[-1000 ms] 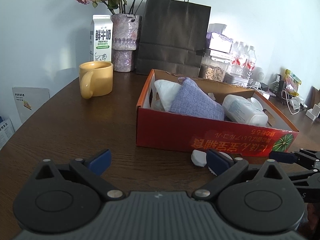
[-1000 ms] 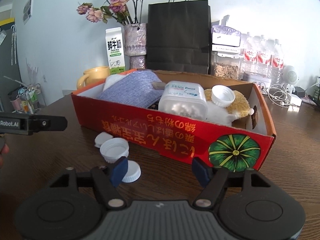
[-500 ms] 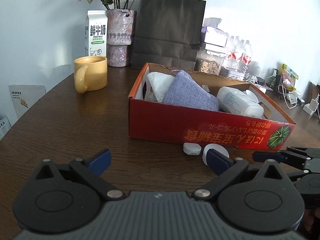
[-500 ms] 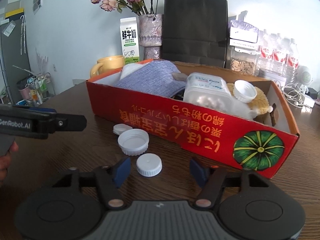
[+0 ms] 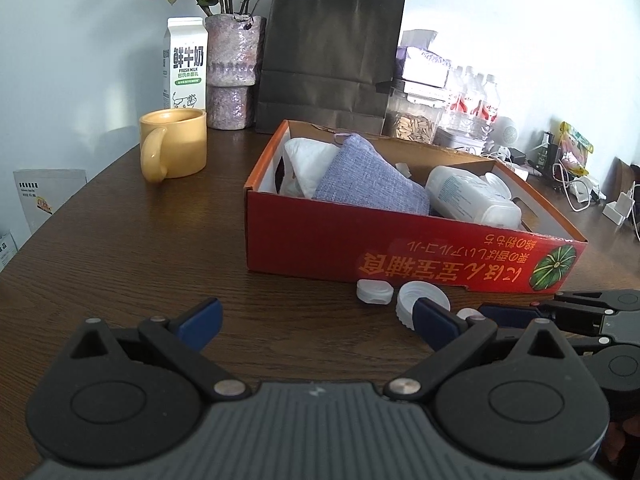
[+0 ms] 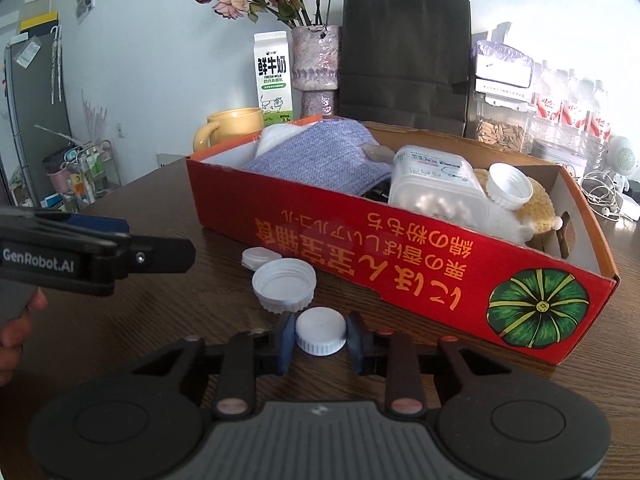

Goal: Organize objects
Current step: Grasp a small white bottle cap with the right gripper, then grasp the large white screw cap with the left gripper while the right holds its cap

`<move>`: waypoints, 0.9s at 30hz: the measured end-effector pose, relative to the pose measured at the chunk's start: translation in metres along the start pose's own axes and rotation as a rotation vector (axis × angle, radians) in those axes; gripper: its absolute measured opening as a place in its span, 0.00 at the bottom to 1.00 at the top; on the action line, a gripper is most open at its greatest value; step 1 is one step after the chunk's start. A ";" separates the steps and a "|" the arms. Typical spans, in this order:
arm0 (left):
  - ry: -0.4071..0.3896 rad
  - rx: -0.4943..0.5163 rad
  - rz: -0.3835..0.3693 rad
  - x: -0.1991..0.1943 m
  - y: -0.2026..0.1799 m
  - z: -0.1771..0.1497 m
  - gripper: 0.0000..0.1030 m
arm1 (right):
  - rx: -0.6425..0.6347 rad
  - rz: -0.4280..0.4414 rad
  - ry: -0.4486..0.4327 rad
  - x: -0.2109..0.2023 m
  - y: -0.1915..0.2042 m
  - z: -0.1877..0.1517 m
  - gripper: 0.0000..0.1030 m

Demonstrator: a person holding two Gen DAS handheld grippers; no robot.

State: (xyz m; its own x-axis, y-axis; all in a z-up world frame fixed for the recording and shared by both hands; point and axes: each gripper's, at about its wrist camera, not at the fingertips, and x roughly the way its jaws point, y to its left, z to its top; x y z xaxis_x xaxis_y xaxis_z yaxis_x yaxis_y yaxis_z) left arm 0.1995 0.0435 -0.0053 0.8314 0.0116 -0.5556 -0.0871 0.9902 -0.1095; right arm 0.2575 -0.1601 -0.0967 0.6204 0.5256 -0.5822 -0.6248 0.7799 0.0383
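Now the step in hand looks like picking up the small white cap (image 6: 321, 336) that lies on the counter (image 6: 168, 300) just in front of the red box (image 6: 400, 252), presumably to drop it in with the things already stowed there. To do it well, the pinch should sit square across the cap's ribbed wall, low enough that the rim cannot squirt out from between the pads, and the lift should go straight up before any swing toward the red box, whose front wall stands close behind. The larger open cap (image 6: 285, 285) lies just beyond the small one, between it and the red box, so a tilted lift could nudge it; the flat lid (image 6: 261, 258) beside the box wall is farther out of the way.

As for the tongs, the right tongs (image 6: 321, 342) have just been closing and now stand narrow, with 1 blue pad on each side of the small white cap and seemingly touching its wall; the cap itself appears to rest on the counter, not yet lifted. The left tongs (image 5: 316, 316) stand wide apart with only bare counter between the pads, well to the left of the red box's near corner, holding nothing, though the right-hand pad overlaps the larger open cap in that view.
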 end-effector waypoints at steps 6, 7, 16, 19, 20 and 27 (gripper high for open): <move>0.010 0.013 -0.006 0.003 -0.008 0.001 1.00 | 0.004 -0.009 -0.027 -0.005 -0.003 0.000 0.26; 0.014 0.017 -0.009 0.004 -0.011 0.000 1.00 | 0.005 -0.011 -0.031 -0.006 -0.005 0.000 0.26; 0.046 0.053 -0.039 0.018 -0.035 -0.001 1.00 | 0.035 -0.045 -0.072 -0.018 -0.028 -0.003 0.26; 0.055 0.065 -0.049 0.024 -0.044 -0.002 1.00 | 0.048 -0.062 -0.084 -0.022 -0.038 -0.004 0.26; 0.060 0.070 -0.053 0.026 -0.047 -0.002 0.99 | 0.052 -0.067 -0.088 -0.023 -0.041 -0.004 0.26; 0.093 0.120 -0.096 0.038 -0.071 -0.004 0.71 | 0.072 -0.089 -0.107 -0.030 -0.058 -0.008 0.26</move>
State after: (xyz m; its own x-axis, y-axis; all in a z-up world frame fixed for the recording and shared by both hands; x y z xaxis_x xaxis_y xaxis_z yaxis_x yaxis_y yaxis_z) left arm 0.2351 -0.0269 -0.0215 0.7777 -0.0912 -0.6219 0.0609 0.9957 -0.0697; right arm 0.2709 -0.2241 -0.0880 0.7214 0.4832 -0.4960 -0.5315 0.8455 0.0507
